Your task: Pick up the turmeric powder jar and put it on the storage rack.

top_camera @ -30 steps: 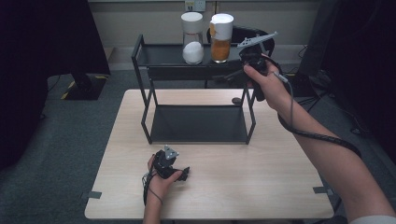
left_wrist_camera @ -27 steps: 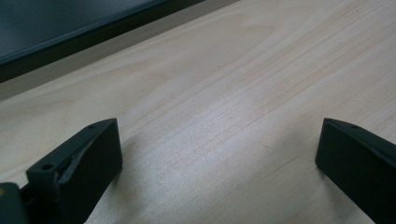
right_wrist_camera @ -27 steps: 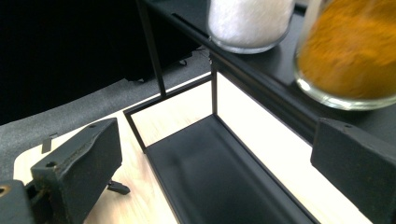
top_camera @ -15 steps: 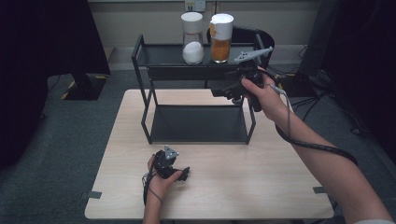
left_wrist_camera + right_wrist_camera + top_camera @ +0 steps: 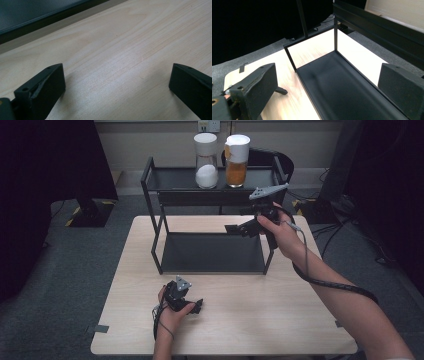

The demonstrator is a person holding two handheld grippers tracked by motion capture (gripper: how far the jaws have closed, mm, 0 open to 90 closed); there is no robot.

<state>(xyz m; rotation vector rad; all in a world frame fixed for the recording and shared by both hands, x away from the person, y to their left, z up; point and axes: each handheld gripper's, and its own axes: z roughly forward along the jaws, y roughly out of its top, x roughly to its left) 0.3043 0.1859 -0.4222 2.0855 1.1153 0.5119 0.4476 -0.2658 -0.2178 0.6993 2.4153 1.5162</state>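
While no writing reads, right claw [image 5: 239, 227] open-jawed, beside black rack [image 5: 215, 195].

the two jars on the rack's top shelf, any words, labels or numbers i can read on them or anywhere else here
None can be read.
White-filled jar: plain, no lettering visible.
Orange-filled jar: a small orange patch near its lid, too small to tell if it carries text.
Black rack, wooden table, left claw and right claw: no print or signs show.
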